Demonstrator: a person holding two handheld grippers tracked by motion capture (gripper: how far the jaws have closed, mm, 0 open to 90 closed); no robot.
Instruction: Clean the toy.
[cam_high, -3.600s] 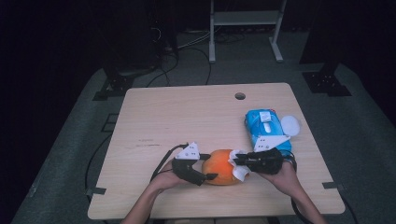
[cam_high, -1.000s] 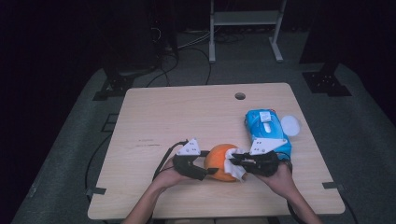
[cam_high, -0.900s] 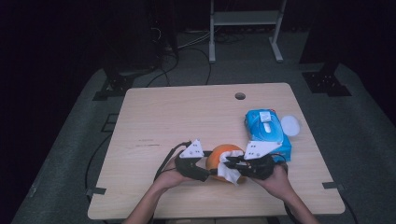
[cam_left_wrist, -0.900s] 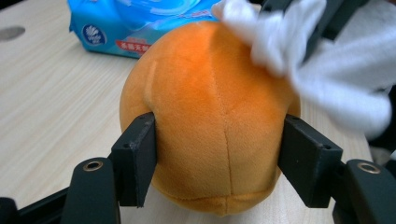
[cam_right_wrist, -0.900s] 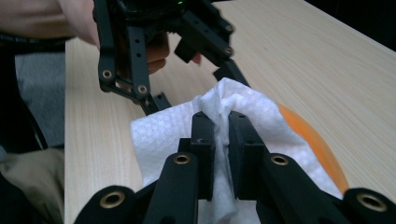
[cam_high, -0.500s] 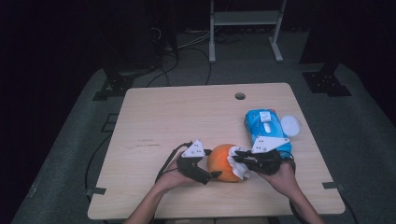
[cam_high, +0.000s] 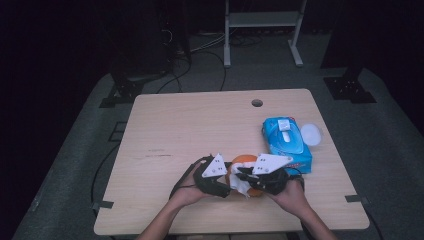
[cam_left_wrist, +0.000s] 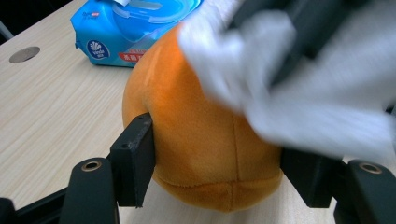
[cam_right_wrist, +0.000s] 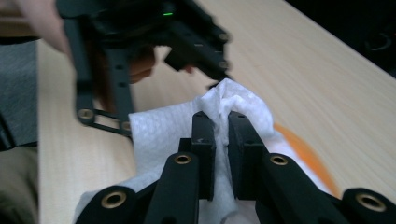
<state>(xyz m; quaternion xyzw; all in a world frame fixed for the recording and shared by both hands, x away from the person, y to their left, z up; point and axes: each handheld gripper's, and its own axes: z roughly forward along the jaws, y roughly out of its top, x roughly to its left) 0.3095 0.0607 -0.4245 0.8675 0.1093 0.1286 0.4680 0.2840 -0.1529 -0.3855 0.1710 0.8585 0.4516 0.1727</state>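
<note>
An orange plush ball (cam_high: 244, 161) rests on the table (cam_high: 190, 130) near its front edge. My left gripper (cam_high: 228, 183) holds it from the left. In the left gripper view its pads (cam_left_wrist: 135, 158) press into both sides of the ball (cam_left_wrist: 205, 140), and the jaws have just been closing on it. My right gripper (cam_high: 241, 181) comes in from the right, shut on a bunched white wipe (cam_high: 240, 187). In the right gripper view the jaws (cam_right_wrist: 222, 126) pinch the wipe (cam_right_wrist: 238, 105), which lies draped over the orange ball (cam_right_wrist: 306, 154).
A blue pack of wet wipes (cam_high: 286, 142) lies just right of the hands, with a round white lid (cam_high: 311, 134) beside it. A cable hole (cam_high: 257, 103) sits in the far part of the table. Dark floor and stands surround the table.
The right gripper has slid the wipe back and forth over the ball, ending a little further left. The left hand has stayed in place on the ball.
</note>
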